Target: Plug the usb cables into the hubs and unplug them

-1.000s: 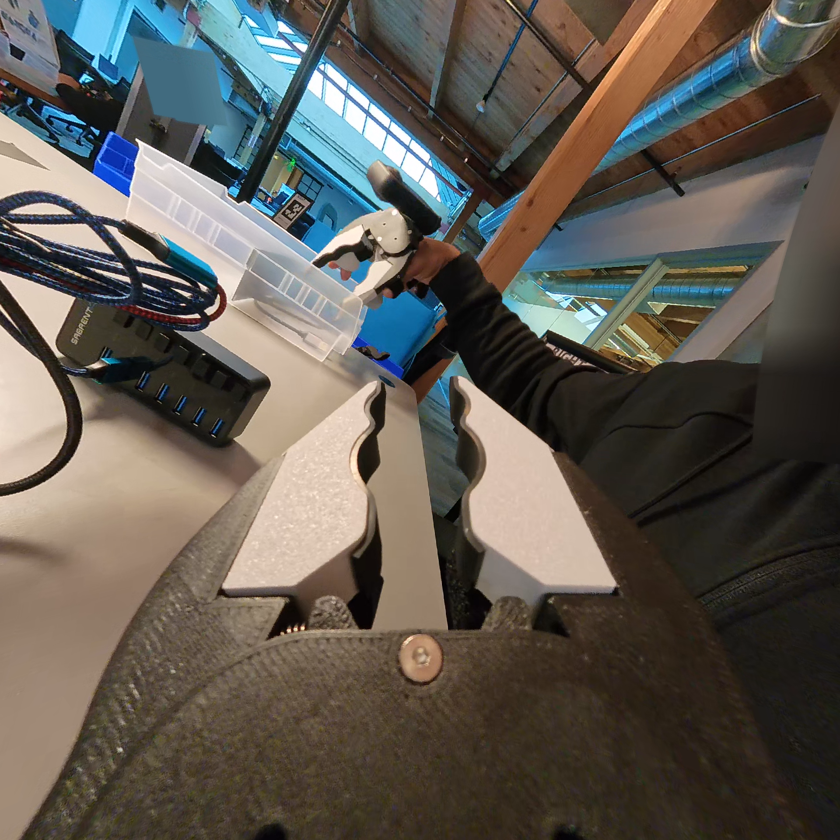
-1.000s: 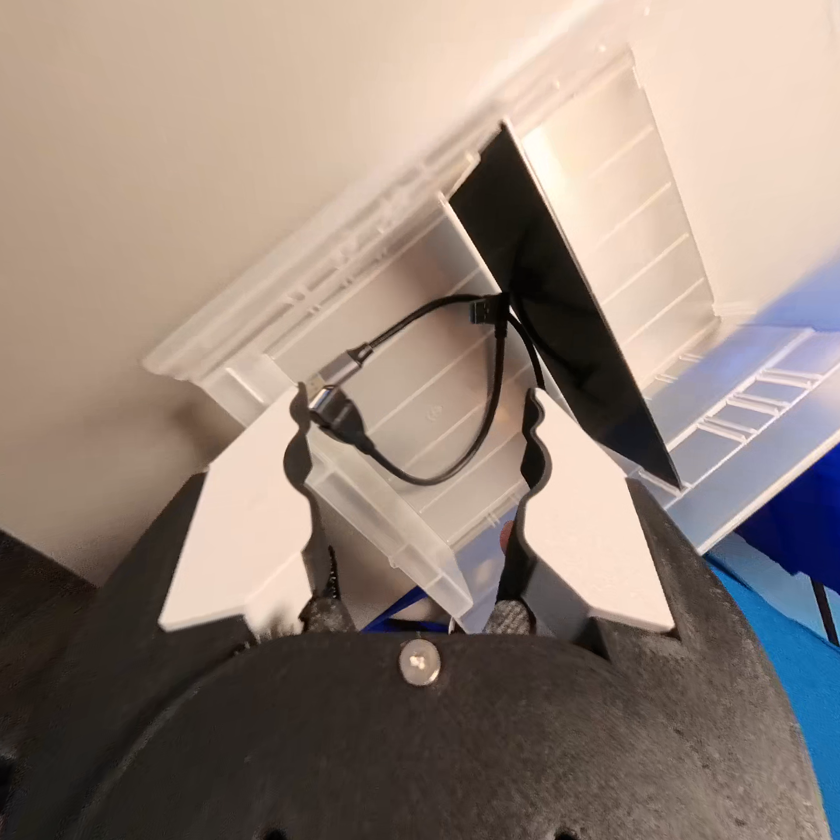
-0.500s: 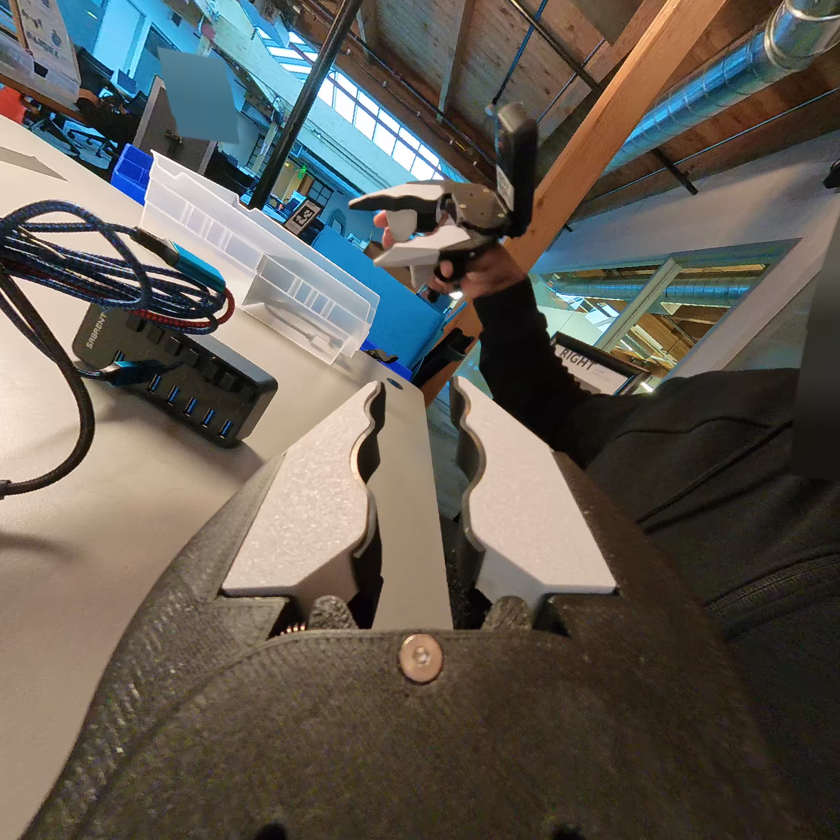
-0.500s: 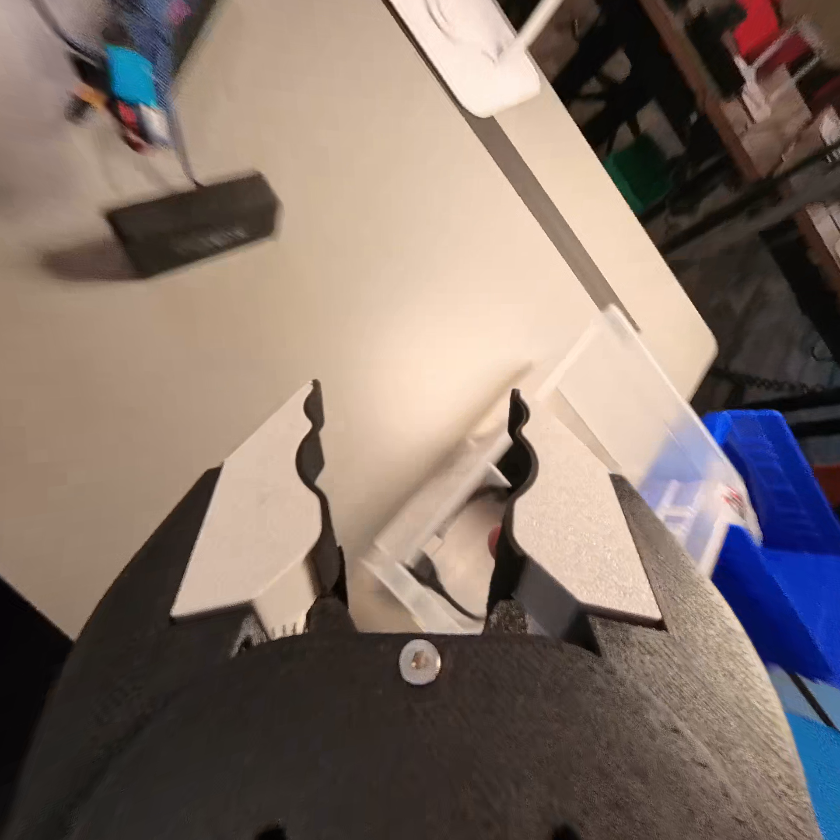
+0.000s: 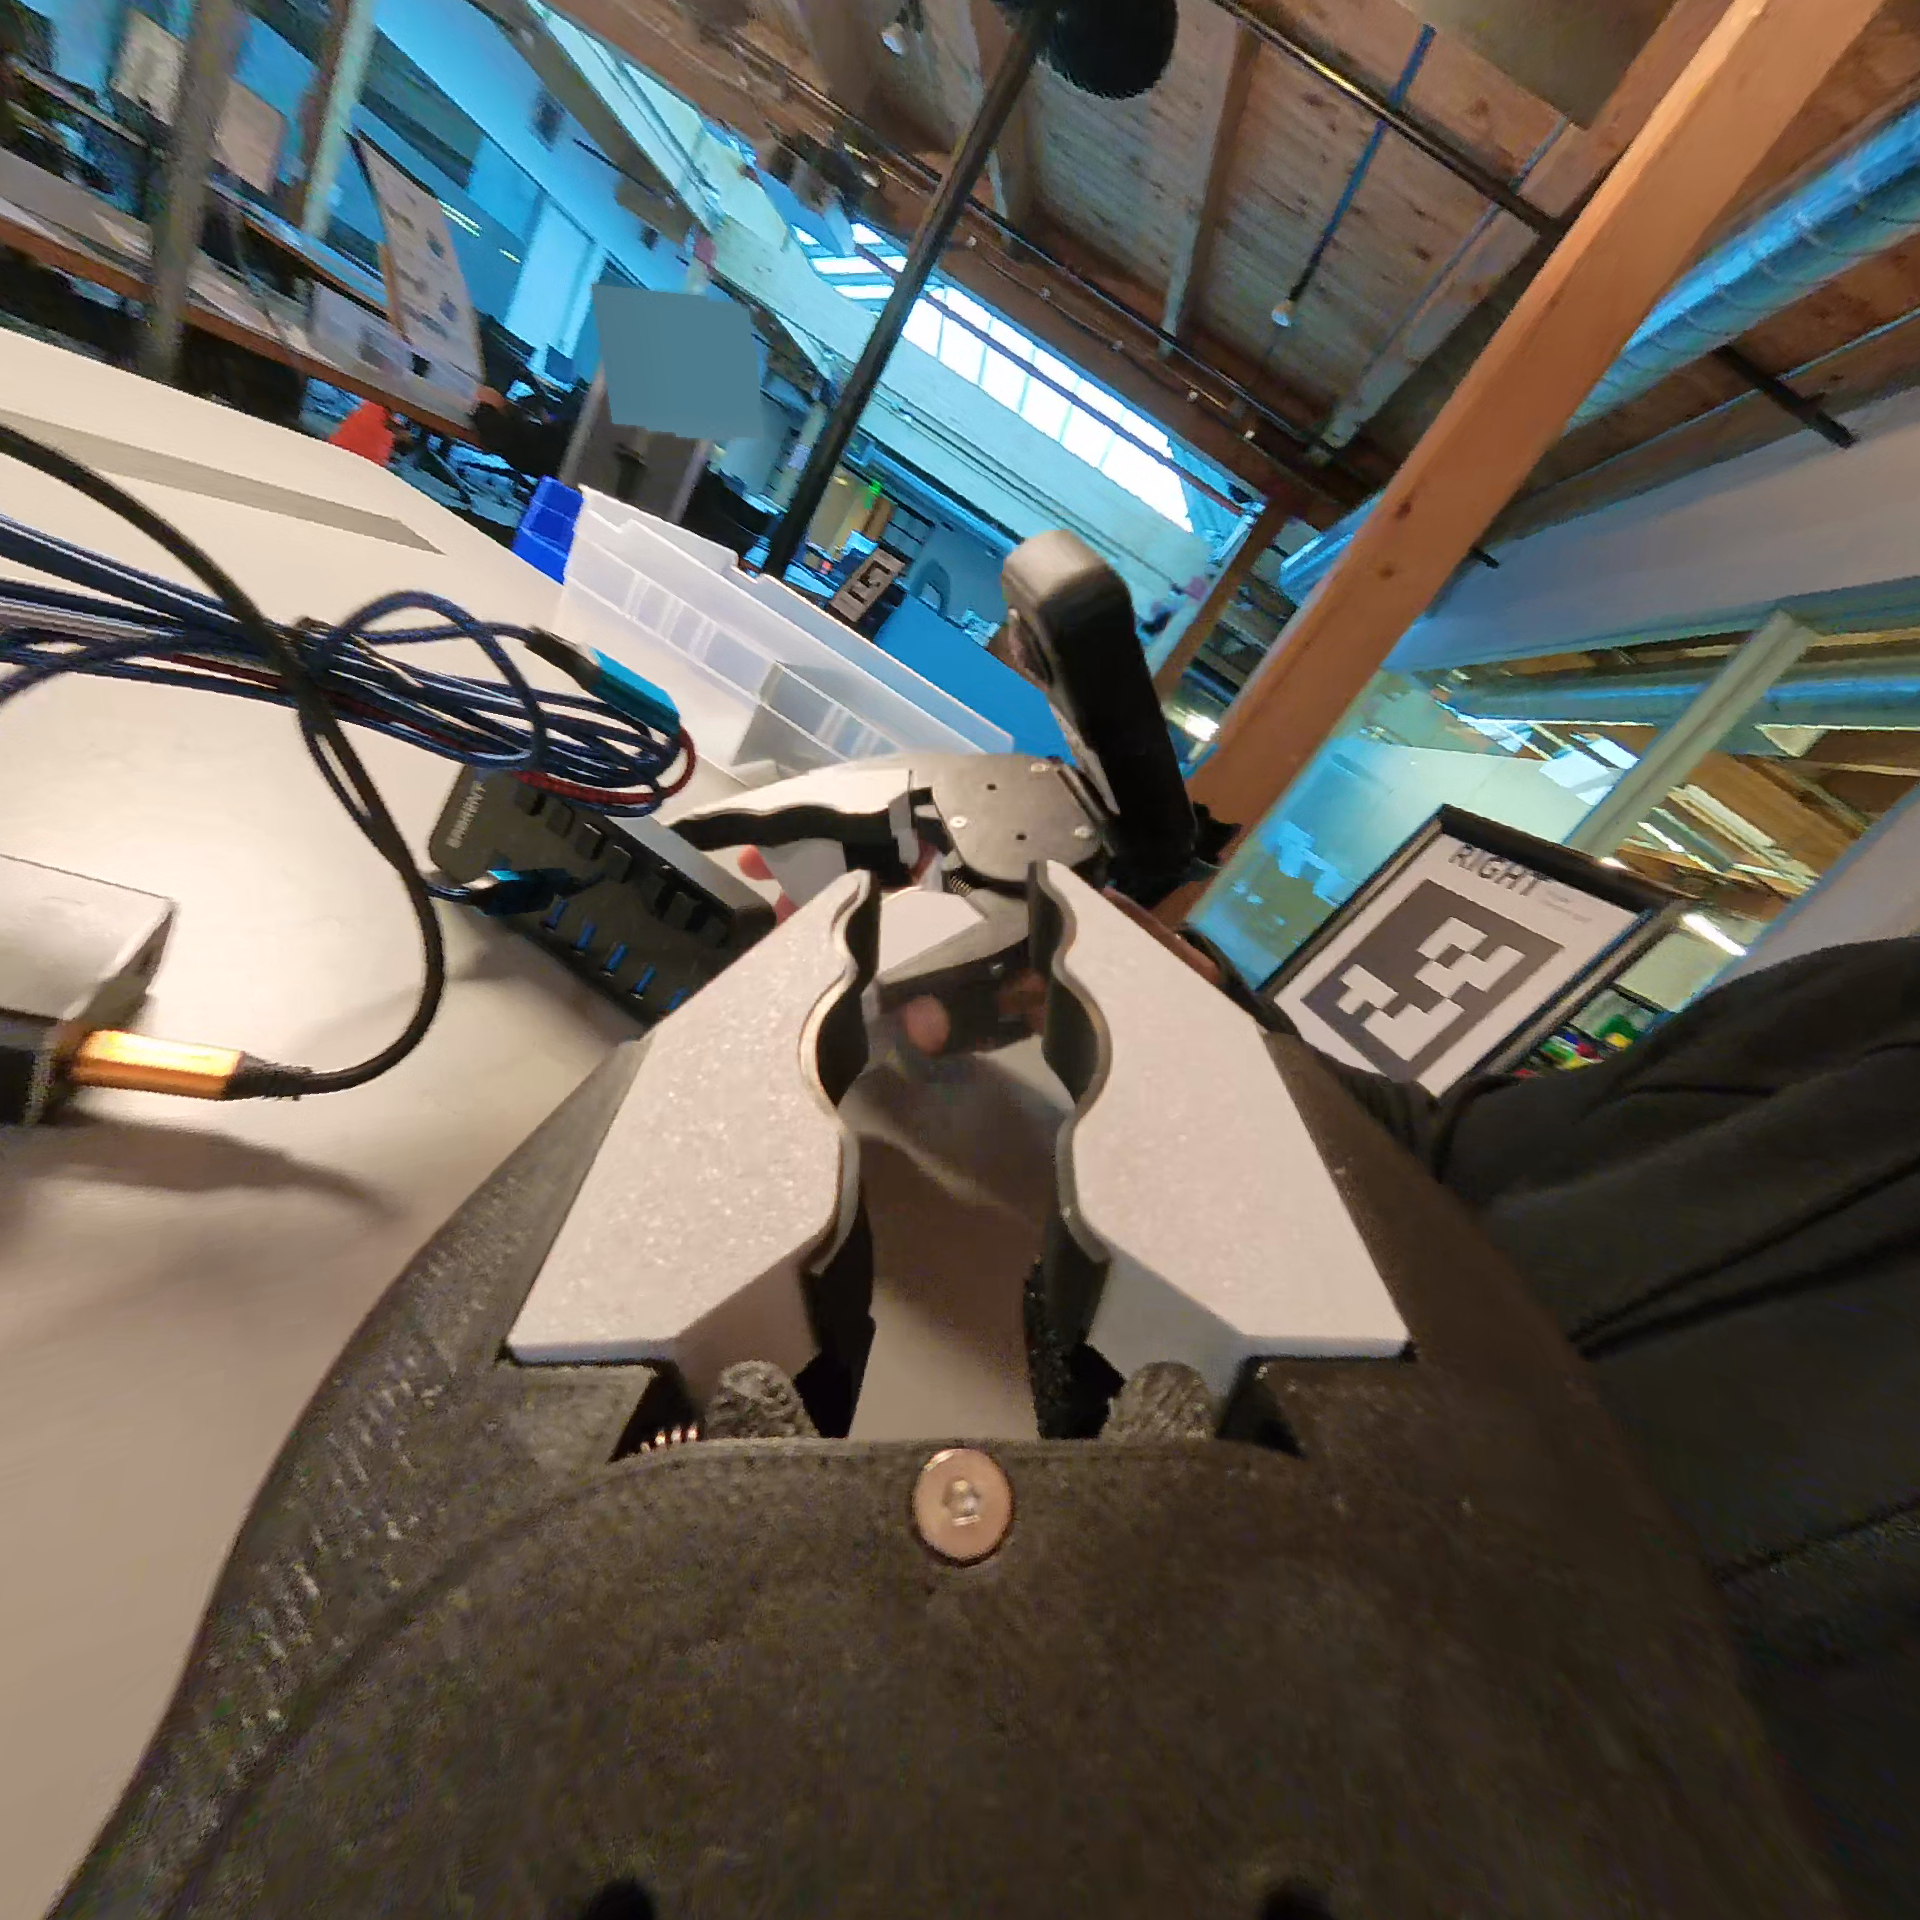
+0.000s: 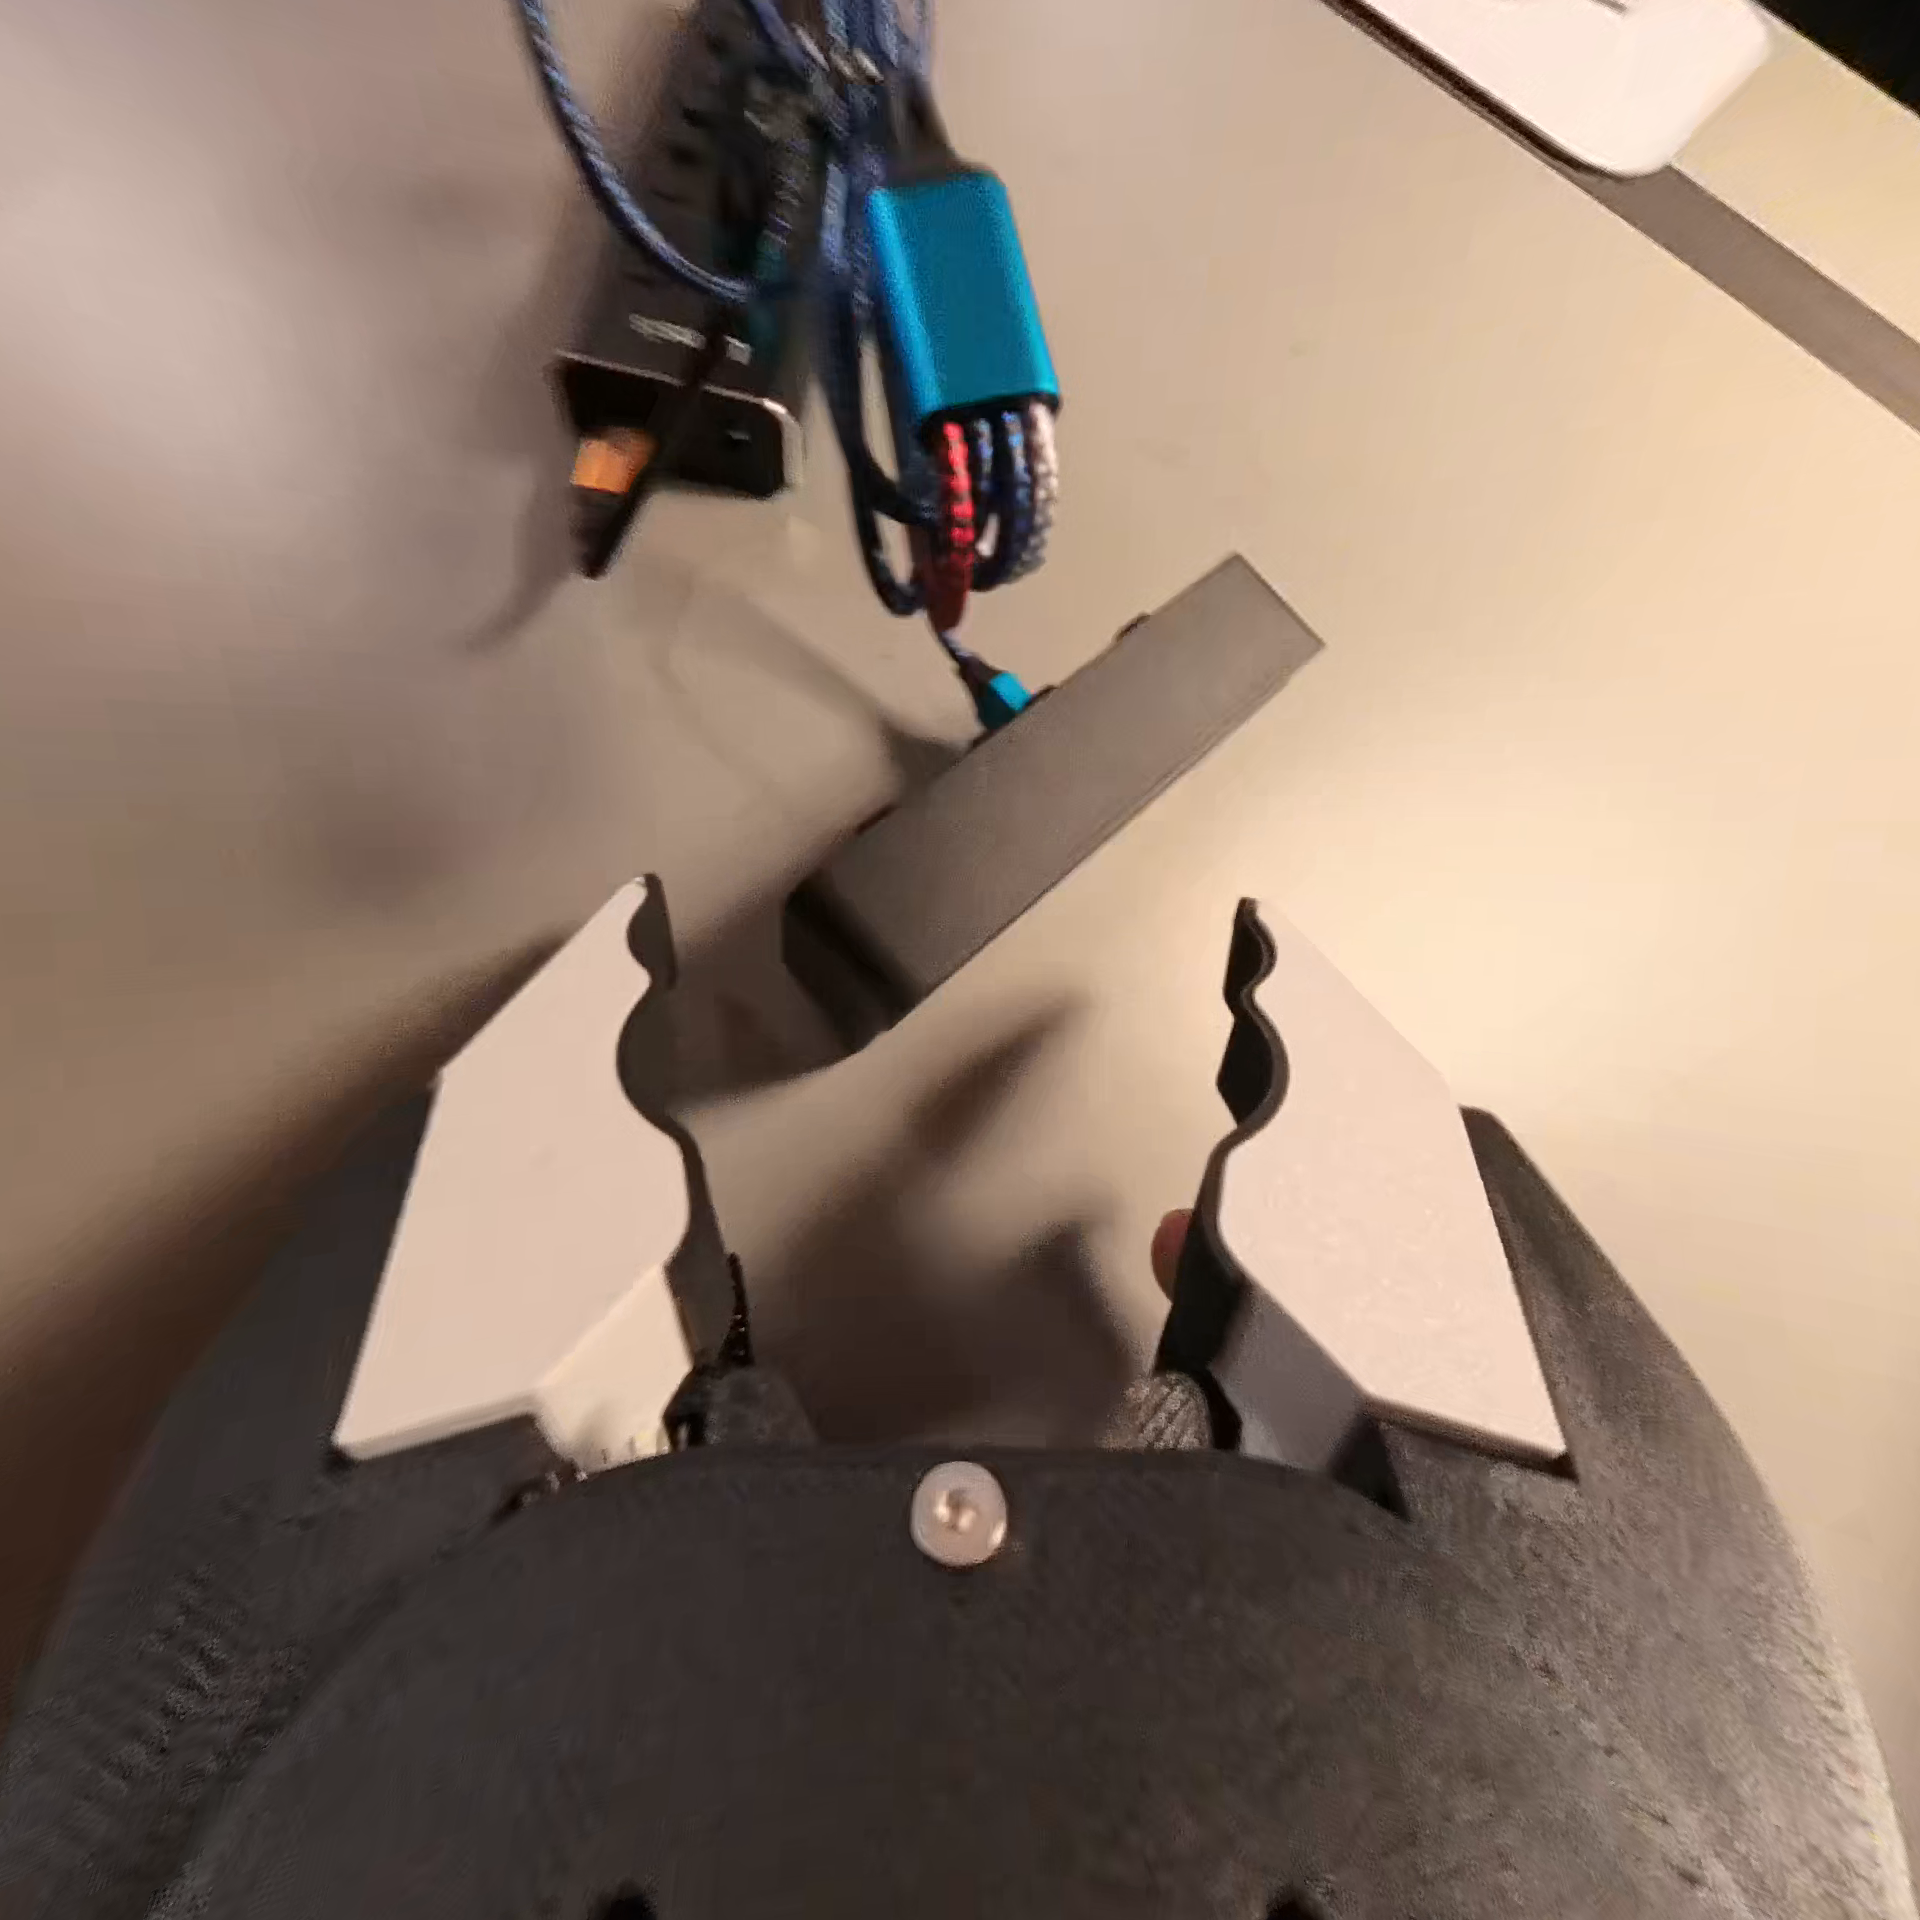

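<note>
The long black multi-port USB hub (image 5: 582, 873) carries pale lettering on its end face, and a framed white card with a black square-pattern marker (image 5: 1455, 961) stands past the table's near-right edge with a printed word above the pattern. Both are noted as lettered only.

The left gripper (image 5: 951, 914) rests low over the grey table (image 5: 208, 1299), its two grey fingers a narrow gap apart with nothing between them. The right gripper (image 6: 945, 914) hangs above the table with its jaws spread wide and empty. The black hub lies just ahead of its tips, slanting up to the right, its near end between the fingertips' lines but below them, not touched.

A blue plug (image 6: 1000, 698) sits in the hub's far side. Beyond it lies a bundle of braided blue and red cables (image 6: 971, 499) gathered in a blue metal sleeve (image 6: 961, 301). To the left is a smaller grey hub (image 6: 717, 426) with an orange-gold plug (image 6: 608, 468) in it, blurred. A clear plastic compartment tray (image 5: 727, 634) stands toward the far edge, well apart from both grippers.
</note>
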Demonstrator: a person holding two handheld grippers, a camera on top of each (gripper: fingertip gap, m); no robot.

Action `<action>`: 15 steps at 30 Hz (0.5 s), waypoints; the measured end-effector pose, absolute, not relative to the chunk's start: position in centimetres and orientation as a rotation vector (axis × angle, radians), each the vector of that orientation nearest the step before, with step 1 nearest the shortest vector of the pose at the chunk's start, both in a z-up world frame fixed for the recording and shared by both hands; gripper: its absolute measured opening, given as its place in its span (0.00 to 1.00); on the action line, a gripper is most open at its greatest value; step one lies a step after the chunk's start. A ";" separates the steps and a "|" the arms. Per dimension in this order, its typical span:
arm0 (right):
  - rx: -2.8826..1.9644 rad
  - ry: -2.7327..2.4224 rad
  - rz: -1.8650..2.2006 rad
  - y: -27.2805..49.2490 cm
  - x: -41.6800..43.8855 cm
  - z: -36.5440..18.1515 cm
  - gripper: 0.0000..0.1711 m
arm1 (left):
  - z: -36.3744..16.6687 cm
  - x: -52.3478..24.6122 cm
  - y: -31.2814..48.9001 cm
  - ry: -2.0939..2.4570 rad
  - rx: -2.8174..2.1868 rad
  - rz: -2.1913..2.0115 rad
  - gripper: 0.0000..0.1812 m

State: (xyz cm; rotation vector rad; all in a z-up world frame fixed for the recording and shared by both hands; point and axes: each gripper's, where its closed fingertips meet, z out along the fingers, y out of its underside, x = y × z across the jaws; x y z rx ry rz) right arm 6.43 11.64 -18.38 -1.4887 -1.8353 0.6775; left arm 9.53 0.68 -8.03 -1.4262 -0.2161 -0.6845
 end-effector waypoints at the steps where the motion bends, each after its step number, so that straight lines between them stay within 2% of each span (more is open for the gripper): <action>1: -1.504 -1.794 0.591 12.5 5.9 -18.7 0.58 | -8.1 9.2 0.6 -0.225 -1.432 -0.660 0.17; 3: -1.486 -1.749 0.507 13.7 5.1 -18.8 0.47 | -8.2 8.5 0.5 -0.231 -1.452 -0.607 0.17; 5: -1.459 -1.694 0.453 15.3 4.4 -18.3 0.22 | -8.5 7.9 0.4 -0.223 -1.489 -0.541 0.17; 10: -1.335 -1.726 0.430 18.1 3.0 -17.7 0.20 | -8.6 5.1 0.3 -0.154 -1.623 -0.294 0.17; 15: -1.012 -1.628 0.356 20.5 1.0 -13.9 0.18 | -4.3 0.1 1.7 -0.064 -1.684 -0.076 0.17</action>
